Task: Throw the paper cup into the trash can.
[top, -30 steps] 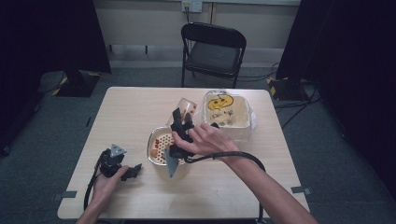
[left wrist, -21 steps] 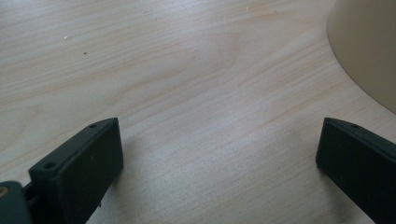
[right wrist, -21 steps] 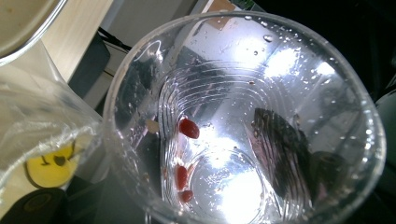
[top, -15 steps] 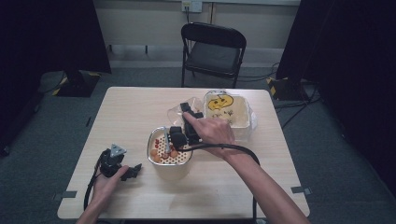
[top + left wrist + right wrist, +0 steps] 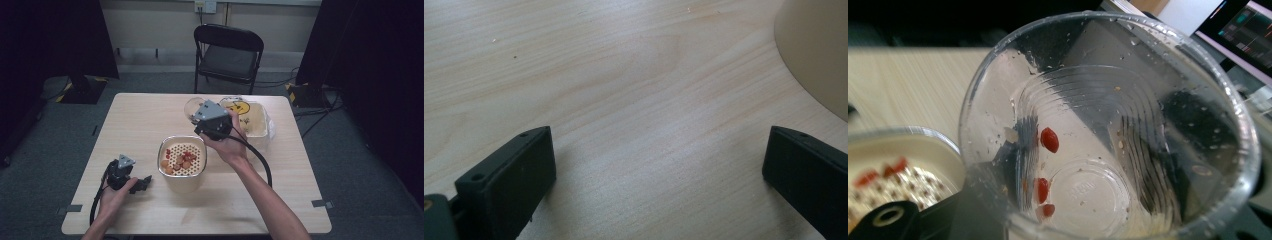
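**Clear cup held over the table, a few red bits clinging inside**

At the left of the table (image 5: 150, 125), the left tongs (image 5: 141, 183) rest low on the wood in the person's left hand (image 5: 116, 192). In the left gripper view the two black jaws stand wide apart with bare wood between them, and the pale curved wall of the strainer bowl (image 5: 819, 55) is cut off at the upper right corner.

In the middle sits that strainer bowl (image 5: 182, 159), holding red and tan pieces on its perforated insert. What the pieces are is too small to tell.

Above and to the right of it, the right hand (image 5: 227, 145) holds the right tongs (image 5: 200, 112) raised, pinching a clear plastic cup (image 5: 192, 106) off the table. The right gripper view looks into the cup's mouth: three small red bits (image 5: 1049, 139) stick to the wet wall and base. The jaws show dark through the plastic, one blurred at the lower left, so exactly where they bite is hard to make out.

The cup looks thin, light and easily crushed, and slippery when wet; a gentle hold on the ribbed wall below the rim seems safest.

Farther right stands a tub with a yellow smiley face (image 5: 251, 120), partly covered by the gripper.
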Demonstrator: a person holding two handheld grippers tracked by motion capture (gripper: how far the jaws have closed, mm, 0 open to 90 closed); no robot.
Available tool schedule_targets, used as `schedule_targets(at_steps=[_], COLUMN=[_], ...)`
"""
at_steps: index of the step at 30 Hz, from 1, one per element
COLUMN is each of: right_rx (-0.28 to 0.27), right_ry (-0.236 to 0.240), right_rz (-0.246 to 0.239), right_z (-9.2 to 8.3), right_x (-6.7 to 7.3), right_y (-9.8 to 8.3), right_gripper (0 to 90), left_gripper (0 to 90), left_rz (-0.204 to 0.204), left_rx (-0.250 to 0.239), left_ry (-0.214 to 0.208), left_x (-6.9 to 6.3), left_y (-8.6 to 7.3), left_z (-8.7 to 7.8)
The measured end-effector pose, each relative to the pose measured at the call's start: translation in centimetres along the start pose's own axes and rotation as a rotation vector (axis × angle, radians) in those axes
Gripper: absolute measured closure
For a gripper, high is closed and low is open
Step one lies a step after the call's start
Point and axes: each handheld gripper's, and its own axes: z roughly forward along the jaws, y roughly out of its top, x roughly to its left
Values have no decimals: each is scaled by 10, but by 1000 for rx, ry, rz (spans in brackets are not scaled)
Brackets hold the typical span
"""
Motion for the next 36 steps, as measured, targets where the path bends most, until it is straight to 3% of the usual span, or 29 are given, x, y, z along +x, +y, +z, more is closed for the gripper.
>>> schedule_targets(at_steps=[1, 2, 4, 6, 13, 26, 34, 36], right_rx=[-49, -66, -74, -103, -123, -49, -6, 9], right_ry=[33, 44, 49, 64, 51, -42, -46, -44], right_rz=[116, 157, 179, 251, 333, 429, 491, 507], right_z=[0, 0, 1, 0, -8, -26, -24, -22], right_x=[-8, -11, -14, -25, -48, -99, -116, -120], right_y=[-1, -2, -2, -2, -6, -36, -52, -56], right_gripper=[515, 515, 515, 515, 515, 499, 474, 427], left_gripper=[1, 1, 1, 1, 1, 1, 1, 1], left_rz=[1, 1, 1, 1, 1, 0, 0, 0], left_rx=[0, 0, 1, 1, 0, 0, 0, 0], left_ry=[0, 0, 0, 0, 0, -1, 0, 0], left_x=[0, 0, 0, 0, 0, 0, 0, 0], left_y=[0, 0, 0, 0, 0, 0, 0, 0], left_z=[0, 0, 0, 0, 0, 0, 0, 0])
